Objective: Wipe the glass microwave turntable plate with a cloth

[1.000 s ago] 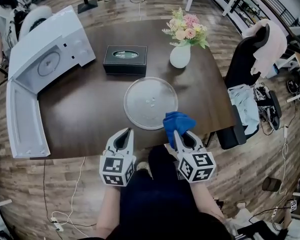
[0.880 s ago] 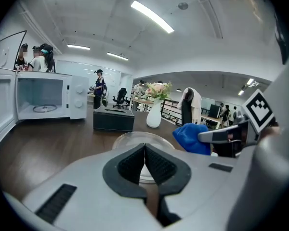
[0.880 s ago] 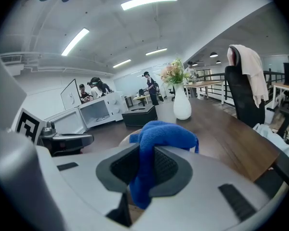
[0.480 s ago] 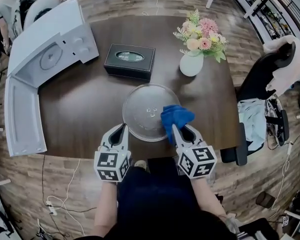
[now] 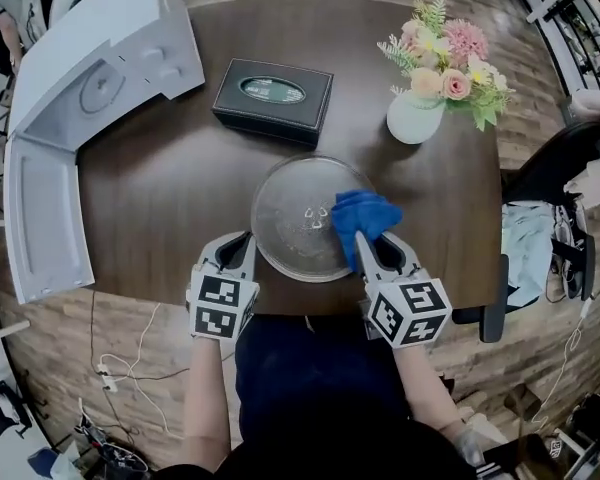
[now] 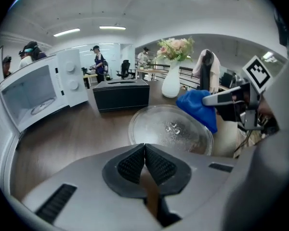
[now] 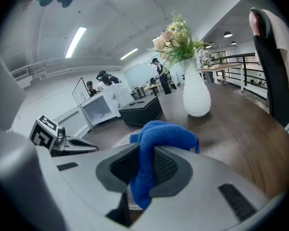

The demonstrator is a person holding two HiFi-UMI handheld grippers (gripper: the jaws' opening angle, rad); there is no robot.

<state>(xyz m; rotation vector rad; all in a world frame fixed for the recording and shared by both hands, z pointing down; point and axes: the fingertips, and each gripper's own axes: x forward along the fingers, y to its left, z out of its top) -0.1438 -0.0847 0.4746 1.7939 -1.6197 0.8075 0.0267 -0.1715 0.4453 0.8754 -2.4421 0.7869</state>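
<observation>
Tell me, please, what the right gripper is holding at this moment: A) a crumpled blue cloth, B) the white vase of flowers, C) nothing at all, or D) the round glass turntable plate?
A: the right gripper is shut on the crumpled blue cloth, which it holds at the right edge of the round glass turntable plate.

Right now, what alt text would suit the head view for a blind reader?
The right gripper holds a blue cloth in its jaws over the right edge of a glass plate on a dark table. The left gripper, jaws shut and empty, sits at the plate's left; an open microwave, black box and vase stand beyond.
</observation>
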